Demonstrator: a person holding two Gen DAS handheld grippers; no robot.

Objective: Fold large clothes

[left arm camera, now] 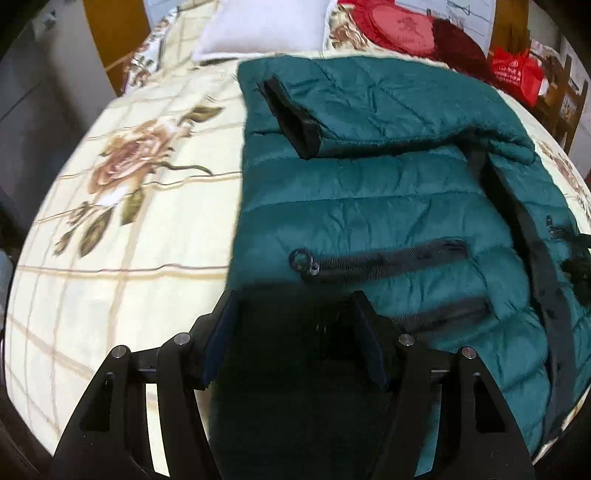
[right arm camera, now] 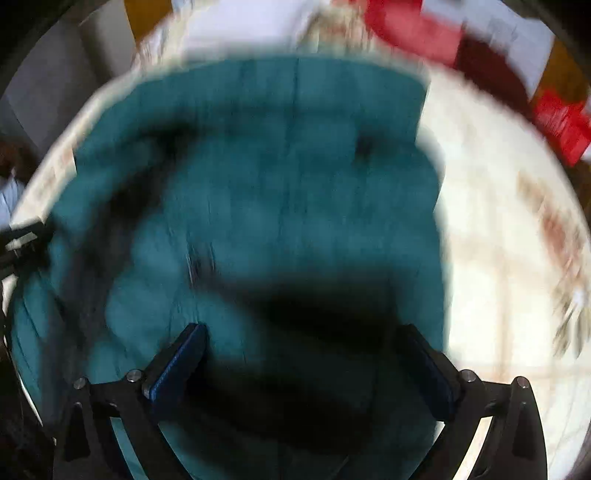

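Note:
A teal quilted puffer jacket (left arm camera: 388, 192) lies flat on the bed. One sleeve is folded across its chest, and that sleeve's black cuff (left arm camera: 291, 118) points left. A black pocket zipper (left arm camera: 380, 258) and the front zipper strip (left arm camera: 535, 240) face up. My left gripper (left arm camera: 295, 299) hovers over the jacket's near left edge with its jaws apart. The fabric below it is in shadow, and no pad presses on it. In the blurred right wrist view the jacket (right arm camera: 277, 192) fills the middle. My right gripper (right arm camera: 303, 328) stands wide open above its near right part with nothing in it.
The bed has a cream floral quilt (left arm camera: 129, 203). A white pillow (left arm camera: 258, 26) and a red cushion (left arm camera: 399, 33) lie at the head. A red bag (left arm camera: 517, 74) and wooden furniture stand at the far right. The bed's left edge drops off beside a grey wall.

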